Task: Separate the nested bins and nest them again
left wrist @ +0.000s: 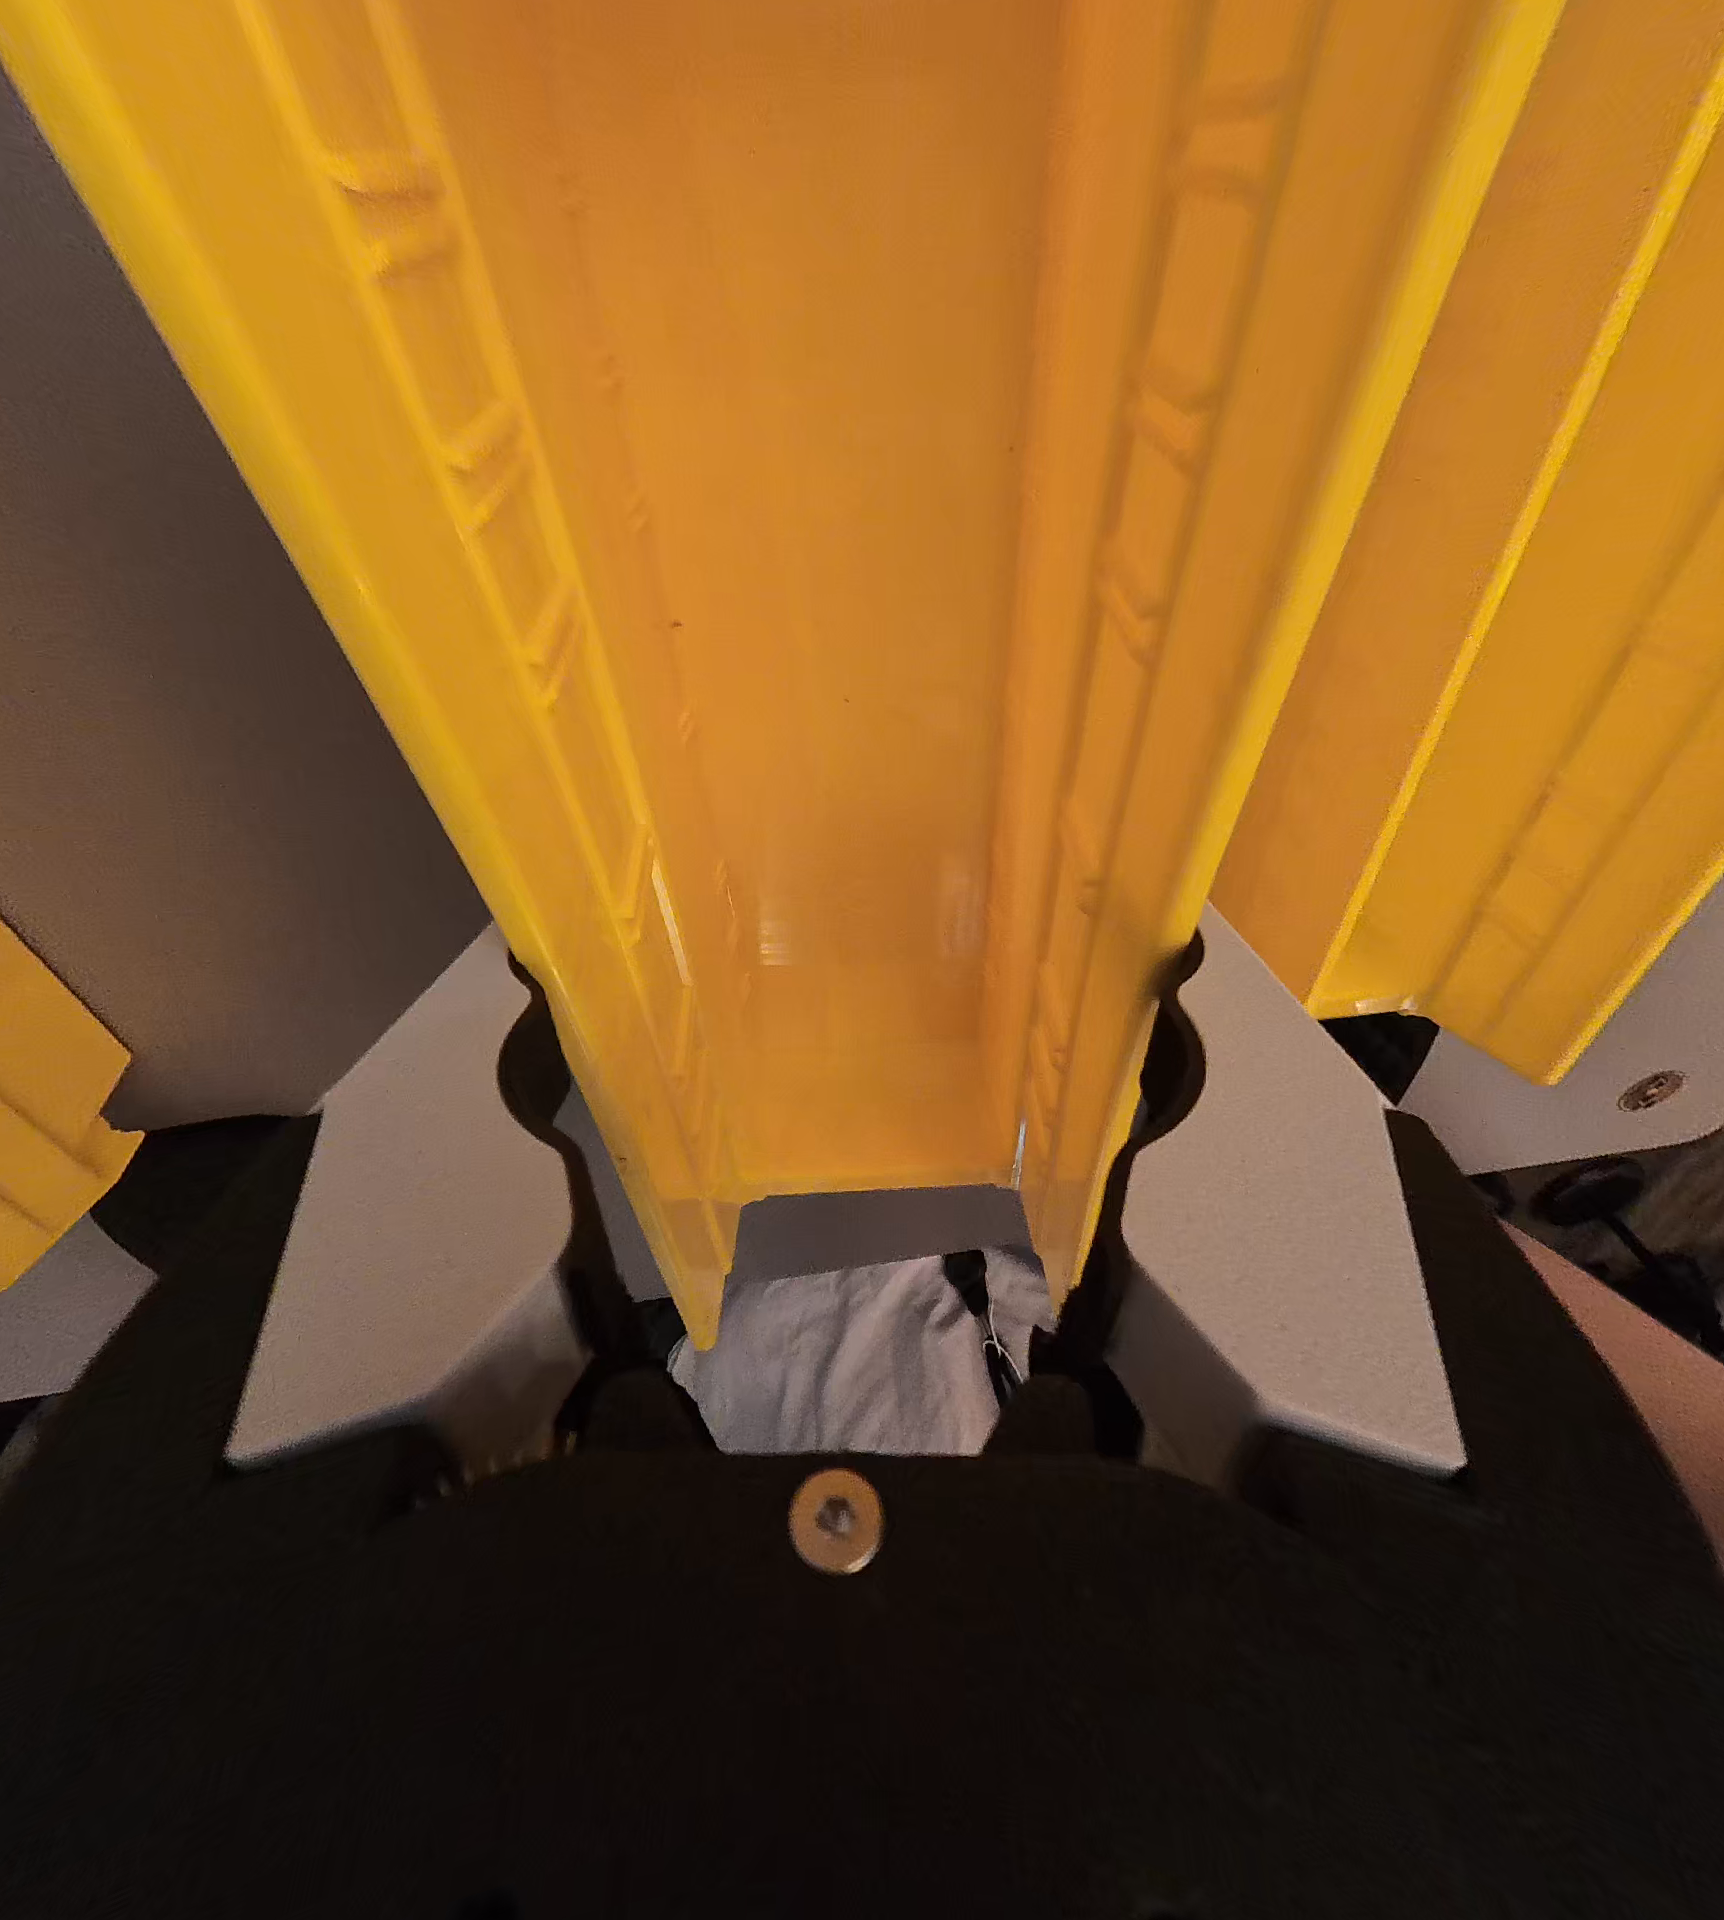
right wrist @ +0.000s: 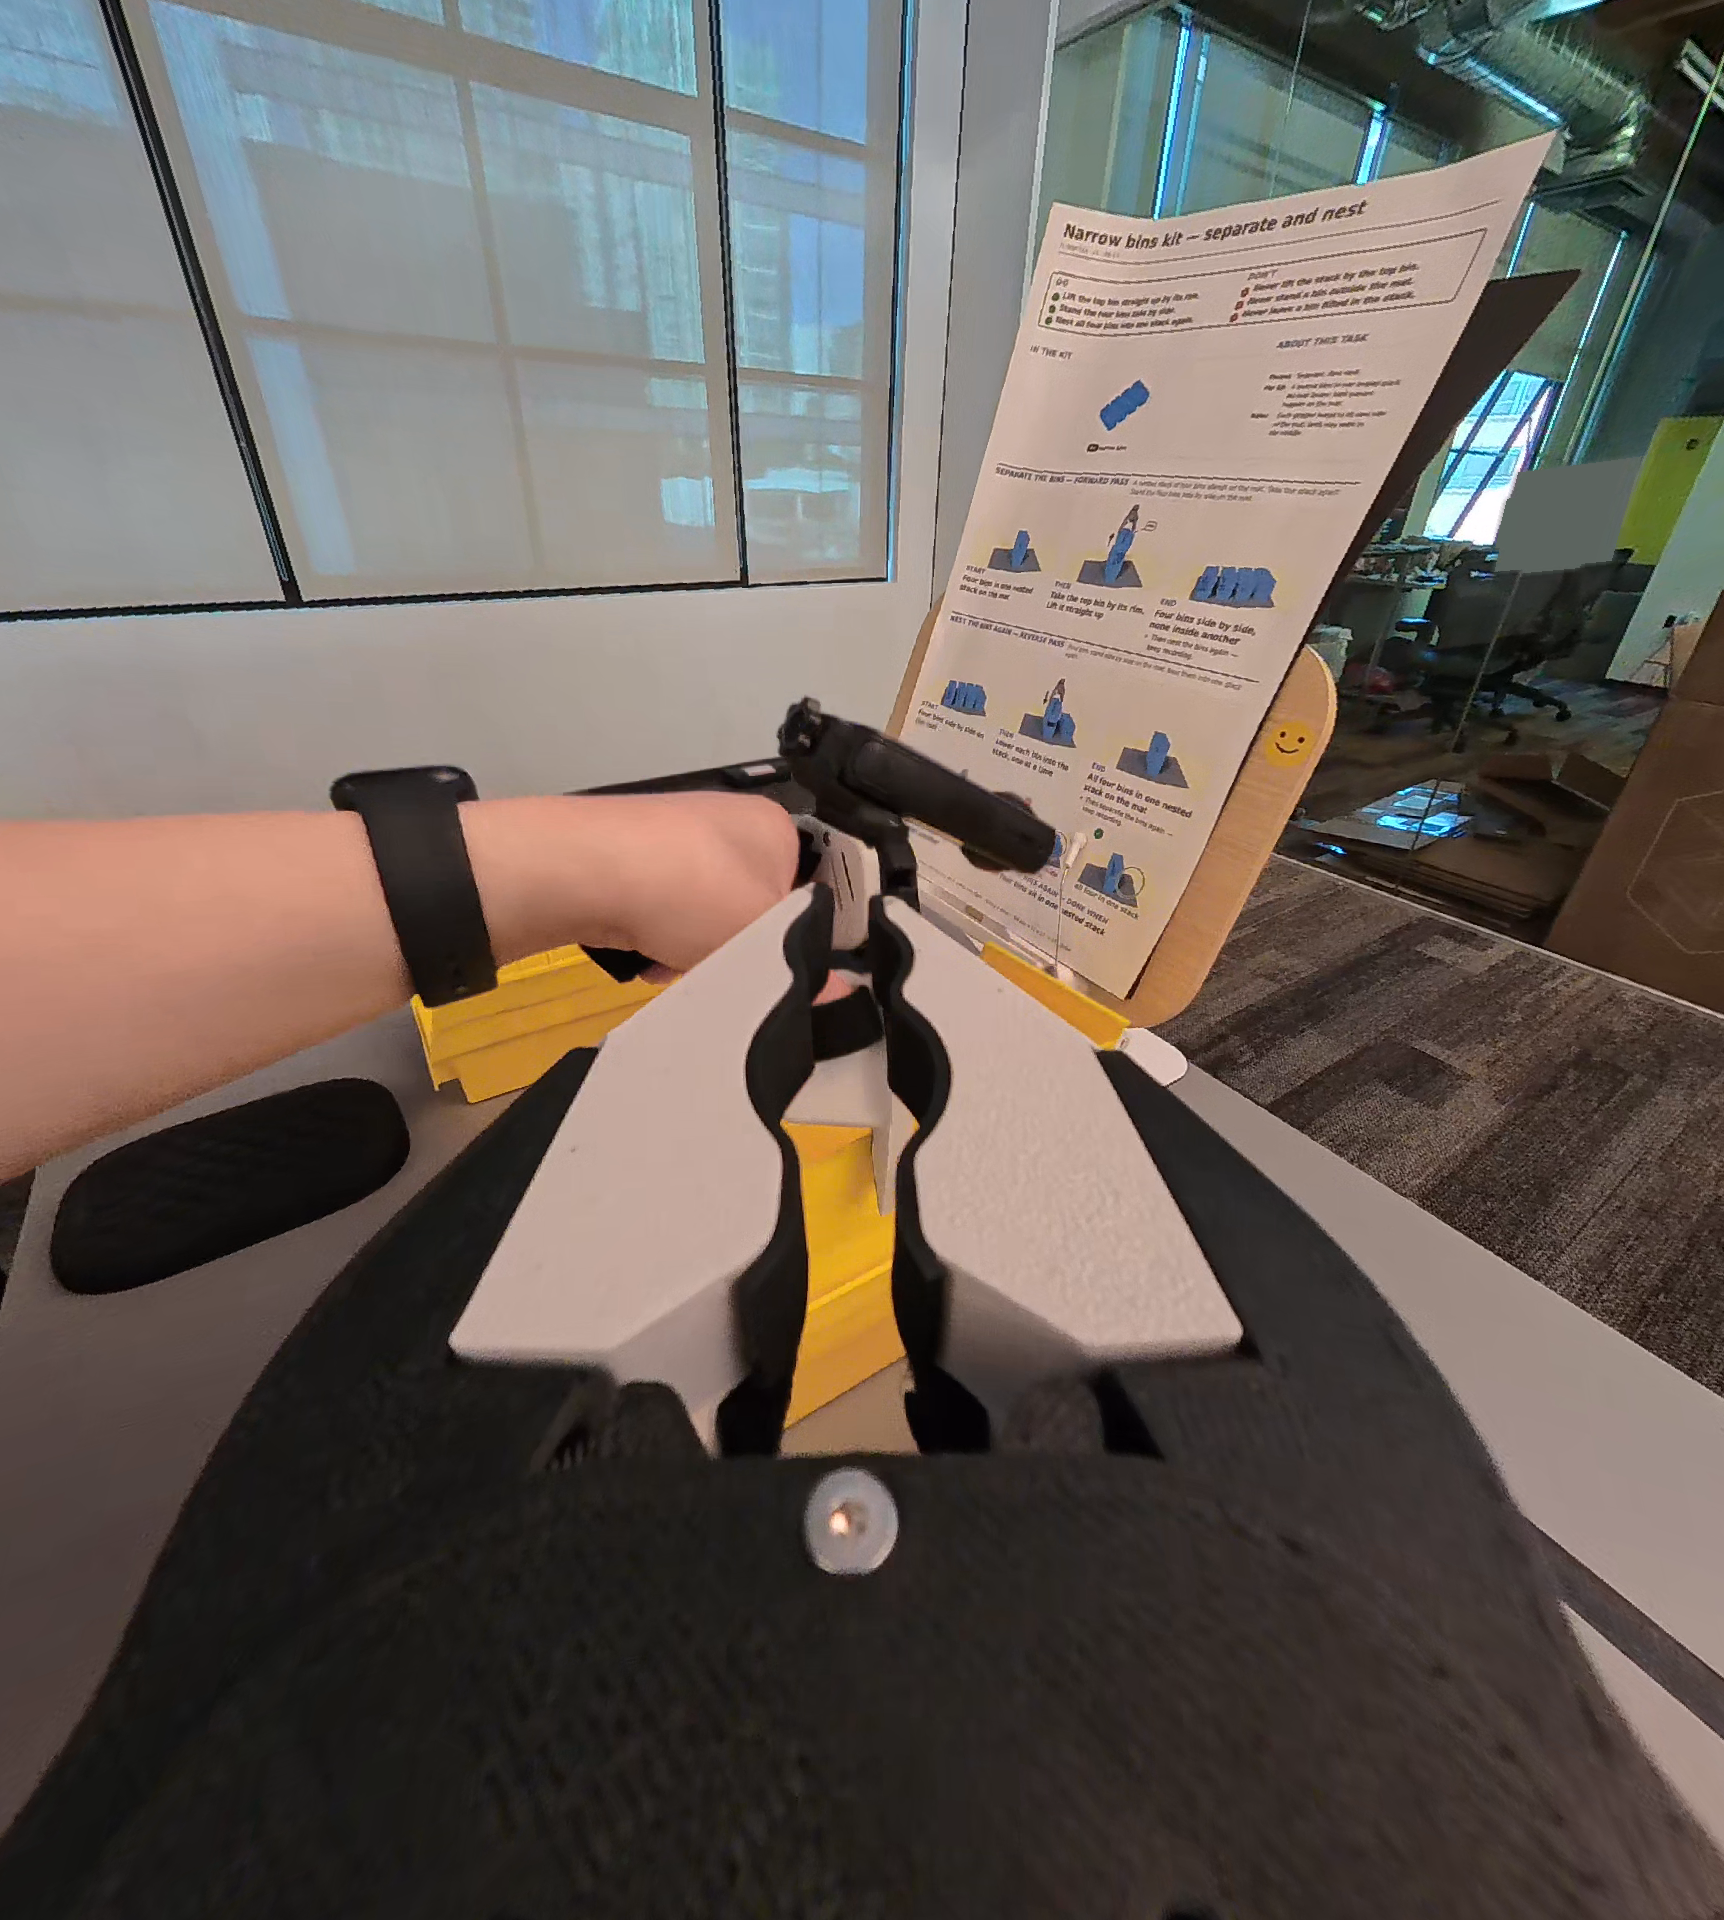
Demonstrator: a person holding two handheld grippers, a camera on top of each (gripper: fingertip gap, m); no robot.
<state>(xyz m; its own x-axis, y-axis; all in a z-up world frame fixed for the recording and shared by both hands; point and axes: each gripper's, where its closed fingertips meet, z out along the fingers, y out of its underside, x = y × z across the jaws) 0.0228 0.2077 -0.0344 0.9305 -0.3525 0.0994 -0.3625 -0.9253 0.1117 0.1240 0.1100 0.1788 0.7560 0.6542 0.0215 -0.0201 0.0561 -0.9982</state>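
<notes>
Your left tongs (left wrist: 853, 977) are spread wide and grasp a yellow bin (left wrist: 837, 520) across its width, more yellow bins (left wrist: 1523, 623) crowding both sides. Your right tongs (right wrist: 853, 966) are clenched nearly shut on nothing, above the bench (right wrist: 1460, 1403). Beyond your left hand (right wrist: 619, 883), a printed instruction sheet (right wrist: 1201, 520) on a wooden stand (right wrist: 1242, 862) blocks the far right.

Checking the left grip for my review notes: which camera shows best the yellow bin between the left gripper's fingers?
The left wrist view: the yellow bin fills it, both fingers against its sides. The right wrist view shows only yellow bins partly hidden behind the person's hand.
</notes>
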